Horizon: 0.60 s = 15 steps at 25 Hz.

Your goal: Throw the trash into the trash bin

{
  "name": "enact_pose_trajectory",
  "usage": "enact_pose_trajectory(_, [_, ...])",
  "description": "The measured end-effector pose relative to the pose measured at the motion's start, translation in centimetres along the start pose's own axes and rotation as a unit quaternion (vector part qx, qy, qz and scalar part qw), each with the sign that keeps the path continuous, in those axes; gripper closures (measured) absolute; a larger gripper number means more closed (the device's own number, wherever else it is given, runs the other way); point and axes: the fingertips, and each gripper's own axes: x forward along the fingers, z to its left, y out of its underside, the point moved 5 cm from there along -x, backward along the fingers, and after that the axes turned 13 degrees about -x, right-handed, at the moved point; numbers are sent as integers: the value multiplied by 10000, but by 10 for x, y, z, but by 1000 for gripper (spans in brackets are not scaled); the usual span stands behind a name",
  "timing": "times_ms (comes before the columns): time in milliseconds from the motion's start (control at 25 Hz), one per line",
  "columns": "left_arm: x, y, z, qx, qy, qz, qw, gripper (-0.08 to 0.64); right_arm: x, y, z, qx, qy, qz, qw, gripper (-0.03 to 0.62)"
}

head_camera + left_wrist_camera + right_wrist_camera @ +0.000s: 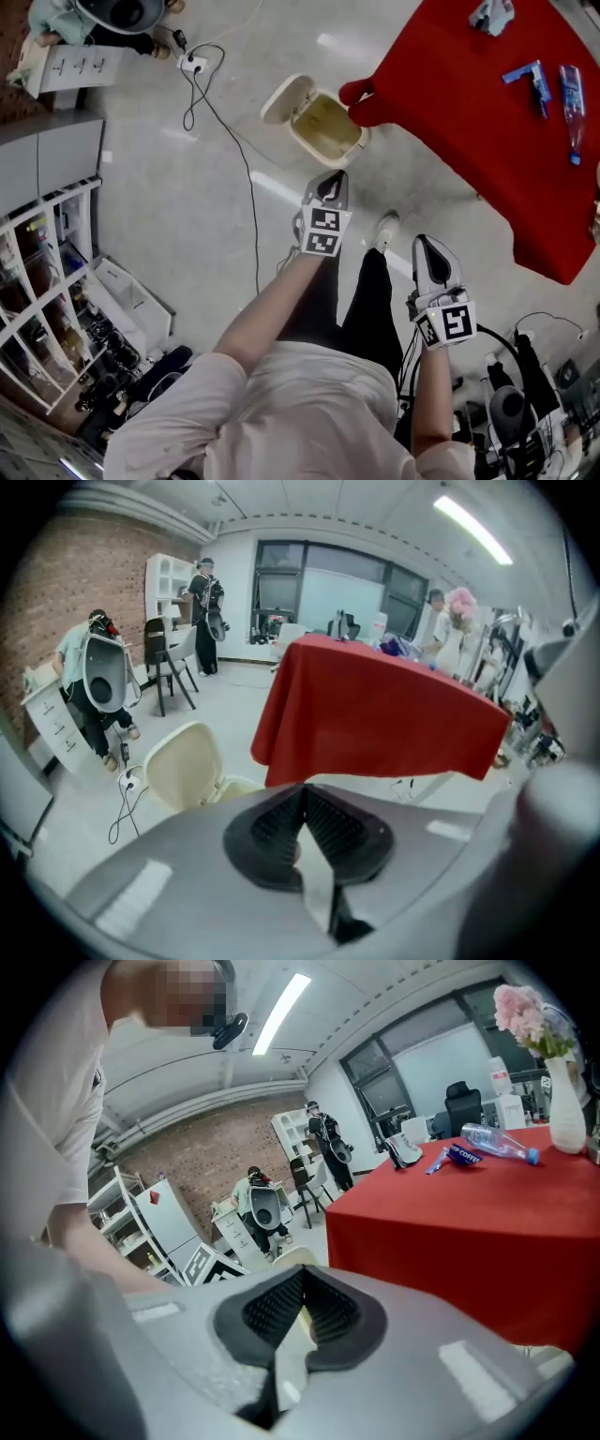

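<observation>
Both of your grippers are clenched with nothing in them. In the left gripper view the ribbed pads of your left gripper (303,789) meet at the tip. In the right gripper view your right gripper (302,1274) shows the same closed pads.

In the head view your left gripper (332,180) hangs over the floor (187,216), with its tip toward the trash bin (302,134). The cream bin stands on the floor with its lid thrown back, just beside the near corner of the red tabletop (469,141). Your right gripper (427,248) is beside your leg, near the tabletop's front edge.

The trash is not in either gripper. 3 pieces lie on the tabletop, well apart from both grippers:
- a blue wrapper (530,80) toward the far right;
- a clear bottle (571,98) lying on its side, just beside the wrapper at the right edge;
- a crumpled pale piece (492,14) at the far edge.

The right gripper view also shows a white vase (565,1101) of pink flowers on that tabletop.

The floor is pale and glossy. A black cable (246,178) trails across it from a power strip (192,64). White shelving (47,262) lines the left side. A person sits by a white drawer unit (75,66) in the far left corner, and a brick wall (56,602) rises behind them.
</observation>
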Motion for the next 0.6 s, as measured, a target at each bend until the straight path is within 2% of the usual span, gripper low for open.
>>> enact_pose_trajectory(320, [-85, -41, -17, -4, 356, -327, 9988, 554, -20, -32, 20, -157, -93, 93, 9998, 591])
enact_pose_trajectory(600, [-165, -83, -29, 101, 685, -744, 9948, 554, -39, -69, 35, -196, -94, -51, 9998, 591])
